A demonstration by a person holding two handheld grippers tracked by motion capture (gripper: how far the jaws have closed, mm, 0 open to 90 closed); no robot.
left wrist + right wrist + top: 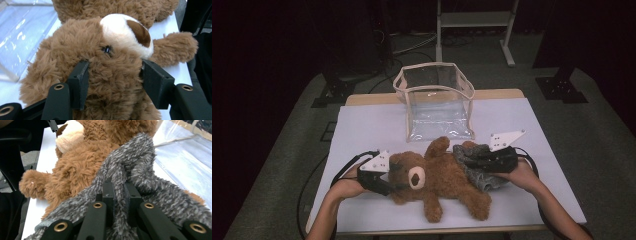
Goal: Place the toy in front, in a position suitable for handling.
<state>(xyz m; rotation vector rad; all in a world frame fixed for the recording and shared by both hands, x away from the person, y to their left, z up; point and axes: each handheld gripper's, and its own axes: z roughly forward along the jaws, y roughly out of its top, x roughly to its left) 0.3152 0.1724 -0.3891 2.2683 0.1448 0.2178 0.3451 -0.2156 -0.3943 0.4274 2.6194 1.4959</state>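
A brown teddy bear [447, 180] lies on its back on the white table [372, 130], head toward the left. My left gripper [398, 176] reaches in from the left, and its jaws press into the fur on both sides of the bear's head [107, 75], just below the white muzzle. A grey fuzzy cloth [482, 177] lies over the bear's lower body on the right. My right gripper [464, 160] is shut on a fold of this grey cloth [140, 157], which bunches up between the jaws. The bear's body [75, 170] lies beyond it.
A clear plastic bag with beige trim [439, 107] stands open at the back middle of the table, right behind the bear. A pale metal frame [474, 20] and black stand feet [562, 90] are on the floor beyond the table.
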